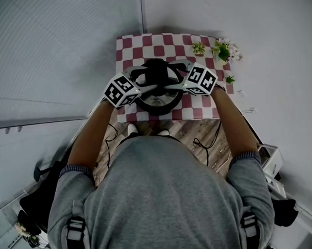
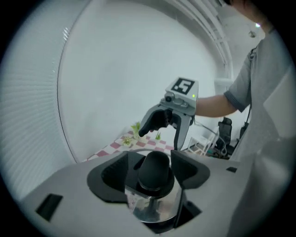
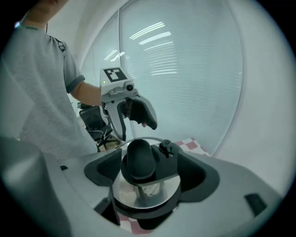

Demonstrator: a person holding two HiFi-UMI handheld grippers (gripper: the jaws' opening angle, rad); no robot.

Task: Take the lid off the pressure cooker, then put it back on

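Note:
On the red-and-white checked table [image 1: 196,112] stands the pressure cooker [image 1: 158,107], dark-bodied, with its steel lid [image 3: 152,194] lying on top. The lid's black knob [image 2: 156,169] shows in the gap between my left gripper's [image 2: 150,157] jaws, with room on both sides. My right gripper [image 3: 149,155] frames the same knob [image 3: 138,159] from the opposite side, its jaws wide and its pads off the knob. From the head view both grippers [image 1: 146,78] [image 1: 169,77] hover over the cooker, left and right of the knob [image 1: 157,73]. Each gripper view shows the other gripper raised beyond the knob.
Small green plants [image 1: 222,50] stand at the table's far right corner, another [image 1: 198,47] beside them. Cables [image 1: 200,144] lie on the wooden floor by the person's feet. A white rack [image 1: 272,161] stands at the right, blinds at the left.

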